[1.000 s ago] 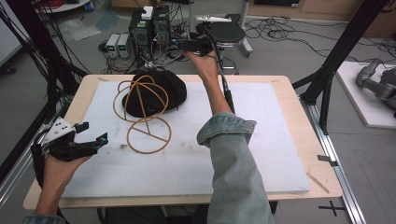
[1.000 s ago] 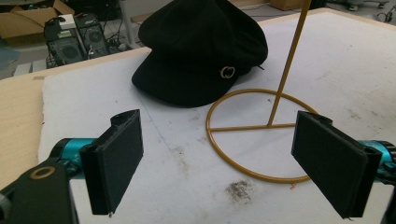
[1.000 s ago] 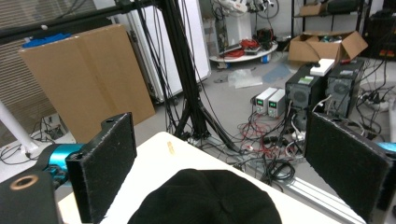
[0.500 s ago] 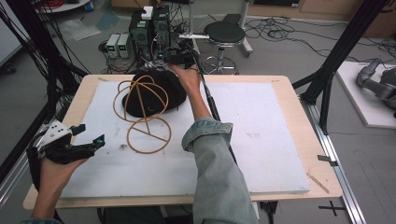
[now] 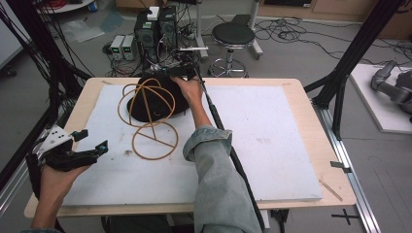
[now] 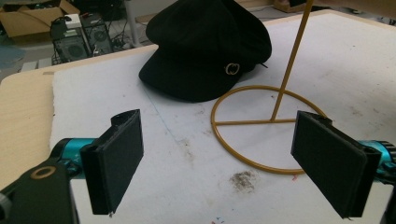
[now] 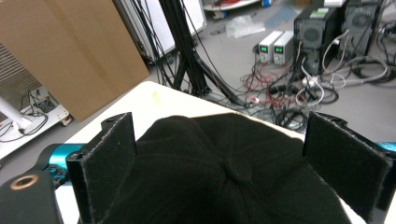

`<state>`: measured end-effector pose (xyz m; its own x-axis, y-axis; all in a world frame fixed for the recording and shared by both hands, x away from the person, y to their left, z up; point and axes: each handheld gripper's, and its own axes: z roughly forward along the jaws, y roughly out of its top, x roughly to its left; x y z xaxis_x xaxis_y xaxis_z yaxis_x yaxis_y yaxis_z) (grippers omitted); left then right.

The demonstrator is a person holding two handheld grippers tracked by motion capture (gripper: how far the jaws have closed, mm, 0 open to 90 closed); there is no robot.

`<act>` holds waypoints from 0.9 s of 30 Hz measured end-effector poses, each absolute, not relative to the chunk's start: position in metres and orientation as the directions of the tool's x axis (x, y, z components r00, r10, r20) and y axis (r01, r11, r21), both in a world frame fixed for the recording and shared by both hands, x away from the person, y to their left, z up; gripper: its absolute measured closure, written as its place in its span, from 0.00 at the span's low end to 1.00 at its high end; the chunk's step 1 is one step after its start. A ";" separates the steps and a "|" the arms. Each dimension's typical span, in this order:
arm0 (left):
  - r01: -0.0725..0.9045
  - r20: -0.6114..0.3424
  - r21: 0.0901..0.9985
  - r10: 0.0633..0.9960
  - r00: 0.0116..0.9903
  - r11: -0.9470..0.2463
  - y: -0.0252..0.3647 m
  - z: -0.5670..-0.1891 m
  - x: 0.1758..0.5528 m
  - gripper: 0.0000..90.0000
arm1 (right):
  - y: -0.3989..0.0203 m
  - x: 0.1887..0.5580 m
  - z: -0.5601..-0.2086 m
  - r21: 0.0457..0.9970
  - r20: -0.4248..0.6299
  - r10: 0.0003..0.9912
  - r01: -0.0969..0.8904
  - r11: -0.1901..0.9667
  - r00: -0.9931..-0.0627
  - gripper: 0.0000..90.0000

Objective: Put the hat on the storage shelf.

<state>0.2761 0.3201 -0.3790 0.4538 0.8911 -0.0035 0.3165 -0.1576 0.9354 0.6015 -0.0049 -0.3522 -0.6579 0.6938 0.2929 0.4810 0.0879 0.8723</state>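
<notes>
High view shows a big wooden table (image 5: pixel 311 111) with a flat white board (image 5: pixel 272 145) lying on top of it. The white board has some small dirty marks. Around the table is a grey floor with lots of black cables, two black computer boxes (image 5: pixel 156 29), two small grey boxes (image 5: pixel 122 47) and a round black stool (image 5: pixel 233 35). Black metal poles stand at the sides.

A soft black cap (image 5: pixel 154 101) lies on the board near the far left side. It has a little gold ring on its side, seen in the left gripper view. Just beside it stands a thin gold wire hat stand (image 5: pixel 151 127), with a round ring base flat on the board and wire loops on top that reach over the cap.

The left gripper (image 5: pixel 86 143) hangs over the near left part of the table, well apart from the cap. Its jaws are spread wide with nothing between them.

The right gripper (image 5: pixel 176 71) is at the far edge of the cap. Its jaws are spread wide too, one on each side of the cap's top, not squeezing it.
</notes>
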 end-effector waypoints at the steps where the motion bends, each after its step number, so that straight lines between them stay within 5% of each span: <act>1: 0.316 -0.003 0.935 0.890 0.456 -0.159 0.320 -0.379 0.276 0.19 | -0.005 0.601 -0.352 0.872 0.293 0.694 0.481 0.088 -0.658 0.11; 5: 0.308 -0.001 0.938 0.888 0.460 -0.158 0.319 -0.379 0.277 0.19 | -0.001 0.605 -0.362 0.866 0.297 0.688 0.491 0.097 -0.662 0.18; 22: 0.312 -0.004 0.937 0.886 0.464 -0.160 0.319 -0.382 0.278 0.19 | 0.003 0.612 -0.382 0.846 0.317 0.694 0.523 0.101 -0.647 0.18; 27: 0.310 -0.005 0.938 0.886 0.464 -0.157 0.319 -0.381 0.277 0.20 | 0.005 0.611 -0.389 0.837 0.336 0.689 0.539 0.093 -0.642 0.26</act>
<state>0.2774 0.3186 -0.3814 0.4636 0.8860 -0.0049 0.3102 -0.1571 0.9376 0.6109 0.0045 -0.3888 -0.6417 0.6893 0.3362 0.5386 0.0931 0.8374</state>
